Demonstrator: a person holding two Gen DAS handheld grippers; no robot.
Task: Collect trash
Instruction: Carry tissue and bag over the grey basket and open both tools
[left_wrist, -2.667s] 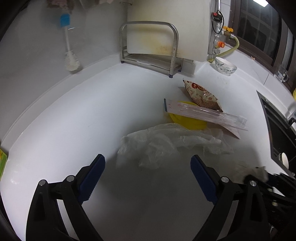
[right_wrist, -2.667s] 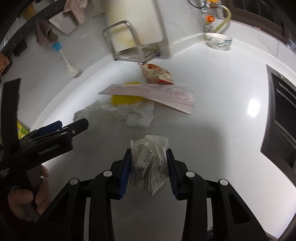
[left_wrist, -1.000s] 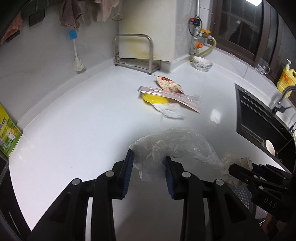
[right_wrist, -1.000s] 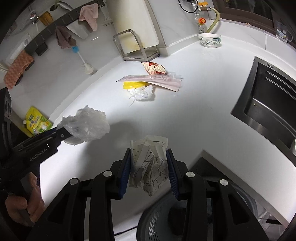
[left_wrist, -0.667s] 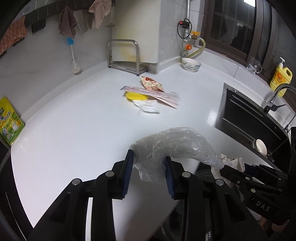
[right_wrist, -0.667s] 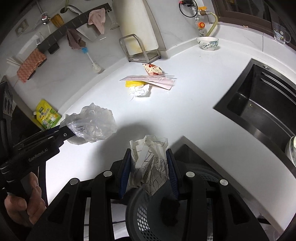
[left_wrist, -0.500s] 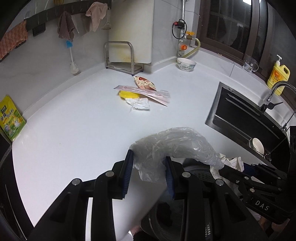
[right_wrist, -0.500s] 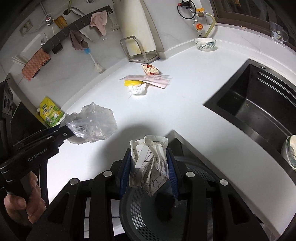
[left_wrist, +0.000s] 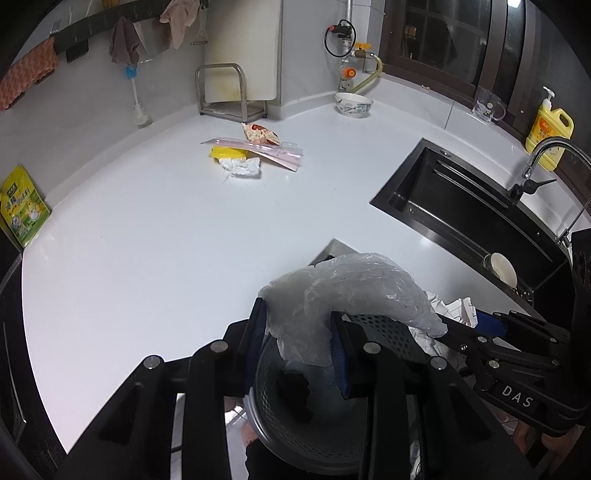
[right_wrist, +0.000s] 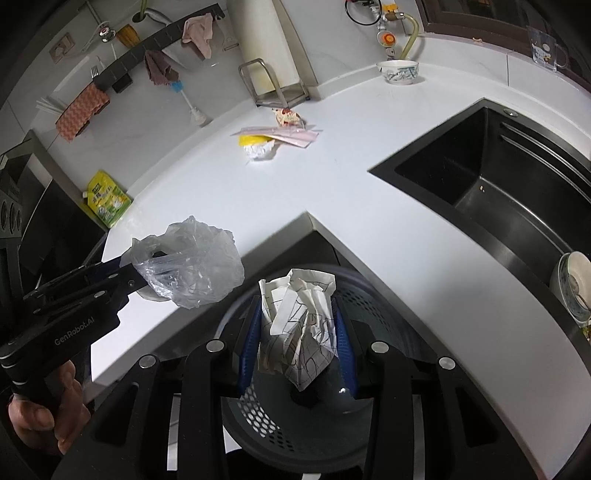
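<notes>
Kitchen corner, both grippers poised over the bin. At far left, a green-and-yellow printed pouch (left_wrist: 23, 210) leans against the wall at the end of the white countertop (left_wrist: 155, 236), well apart from the work and apparently not part of it. Next, the left gripper (left_wrist: 298, 345) has its blue pads narrowed onto a crumpled clear plastic bag (left_wrist: 347, 295); the pinch takes only the bag's lower folds, so the rest billows up and to the right beyond the fingers. It hangs over the dark perforated round waste basket (left_wrist: 295, 435), which stands below the counter's notched edge, evidently so that a release would drop the bag straight in. Farther back at centre, the uncollected trash lies in one cluster: a yellow flat lid (left_wrist: 225, 152), a wad of white tissue (left_wrist: 243, 167) touching it, a long pink-and-clear plastic sleeve (left_wrist: 258, 149) laid across them, and a red-patterned snack wrapper (left_wrist: 258, 133) just behind. To the right, the right gripper (right_wrist: 297, 341), seen in its own view, is closed partway on a crumpled white paper with black line print (right_wrist: 299, 325), held upright above the same basket's open mouth (right_wrist: 280, 424). Farthest right sits the black sunken sink (left_wrist: 461, 206), which plays no part. Judged from this, both pieces are positioned for release, with the cluster left for another trip.
</notes>
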